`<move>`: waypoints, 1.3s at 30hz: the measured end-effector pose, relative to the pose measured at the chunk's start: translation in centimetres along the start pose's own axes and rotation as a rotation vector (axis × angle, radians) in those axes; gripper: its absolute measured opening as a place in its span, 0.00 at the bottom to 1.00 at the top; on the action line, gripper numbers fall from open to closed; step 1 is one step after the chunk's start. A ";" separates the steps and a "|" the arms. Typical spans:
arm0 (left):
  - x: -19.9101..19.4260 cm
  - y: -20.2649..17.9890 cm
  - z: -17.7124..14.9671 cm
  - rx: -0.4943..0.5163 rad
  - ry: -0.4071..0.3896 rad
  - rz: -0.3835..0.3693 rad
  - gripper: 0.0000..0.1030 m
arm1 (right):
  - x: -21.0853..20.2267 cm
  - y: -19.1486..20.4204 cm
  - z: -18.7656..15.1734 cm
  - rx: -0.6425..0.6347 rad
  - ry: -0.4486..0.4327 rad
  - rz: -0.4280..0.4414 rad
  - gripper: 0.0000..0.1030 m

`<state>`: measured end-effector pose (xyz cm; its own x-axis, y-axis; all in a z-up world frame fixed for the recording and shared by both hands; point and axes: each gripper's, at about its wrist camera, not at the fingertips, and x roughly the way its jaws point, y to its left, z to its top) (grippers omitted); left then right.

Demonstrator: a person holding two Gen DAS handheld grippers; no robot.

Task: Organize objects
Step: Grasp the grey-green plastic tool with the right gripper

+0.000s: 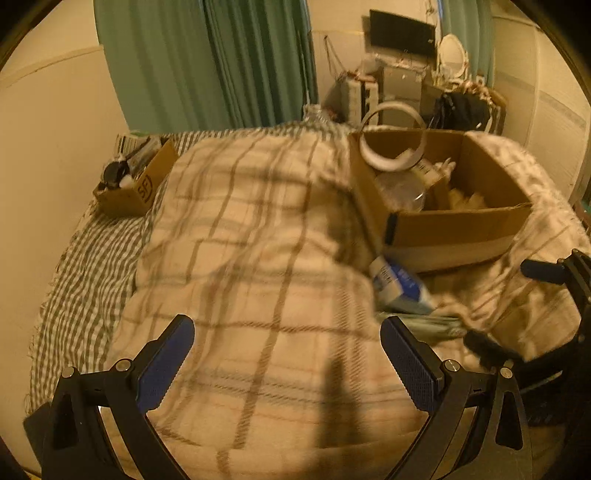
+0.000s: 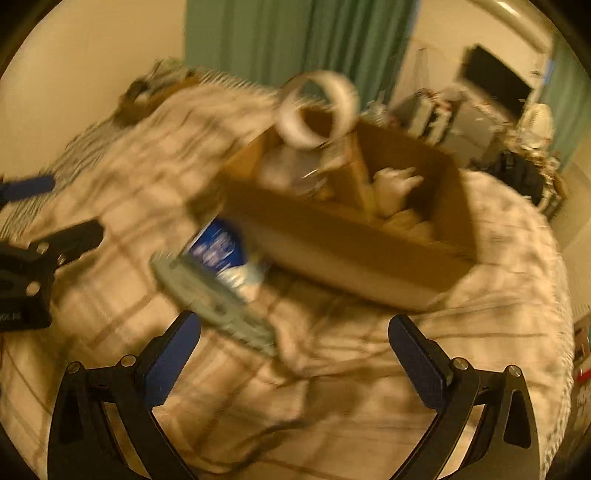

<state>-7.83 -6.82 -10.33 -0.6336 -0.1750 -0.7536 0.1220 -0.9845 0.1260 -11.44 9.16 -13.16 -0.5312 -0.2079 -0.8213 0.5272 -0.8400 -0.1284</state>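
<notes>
A bed (image 1: 258, 229) covered with a cream plaid blanket fills both views, with a green-checked sheet (image 1: 85, 273) showing along its far-left side. Behind it hang green curtains (image 1: 207, 62), and in the room's far corner stand cluttered furniture, a dark screen (image 1: 400, 33) and a small oval mirror (image 1: 451, 51).

The left gripper (image 1: 287, 349) hovers over bare blanket, jaws spread wide with nothing between them. The right gripper (image 2: 294, 343) is likewise spread and empty.

Ahead and to the right of the left jaws sits a large open cardboard box (image 1: 454, 225), divided inside, holding a clear plastic container, pale items too blurred to identify, and a white tape roll (image 1: 391, 142) propped on its far-left rim. Just in front of the box, beyond the right jaws' left finger, a blue-and-white package (image 2: 221, 254) lies on the blanket, touching a flat grey-green object (image 2: 218, 306) that reaches almost between those jaws. A smaller cardboard box (image 1: 138, 184) of dark items rests far ahead-left, near the wall.
</notes>
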 end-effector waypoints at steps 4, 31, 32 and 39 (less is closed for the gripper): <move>0.2 1.0 -0.2 -0.024 -0.003 -0.051 1.00 | 2.2 1.6 0.6 -0.034 0.044 0.039 0.94; 1.5 -5.8 2.1 0.081 0.031 -0.072 1.00 | -5.6 -4.2 2.7 0.005 -0.053 0.000 0.11; 2.0 -6.4 2.3 0.088 0.041 -0.076 1.00 | -5.8 -4.8 2.6 0.016 -0.056 0.001 0.11; 5.9 -10.1 2.8 0.110 0.167 -0.126 1.00 | -4.9 -8.1 1.4 0.086 -0.059 0.013 0.11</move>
<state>-14.98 2.06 -14.25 -0.5019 -0.0552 -0.8631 -0.0397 -0.9954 0.0868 -14.08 16.26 -7.34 -0.5641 -0.2461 -0.7882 0.4769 -0.8763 -0.0678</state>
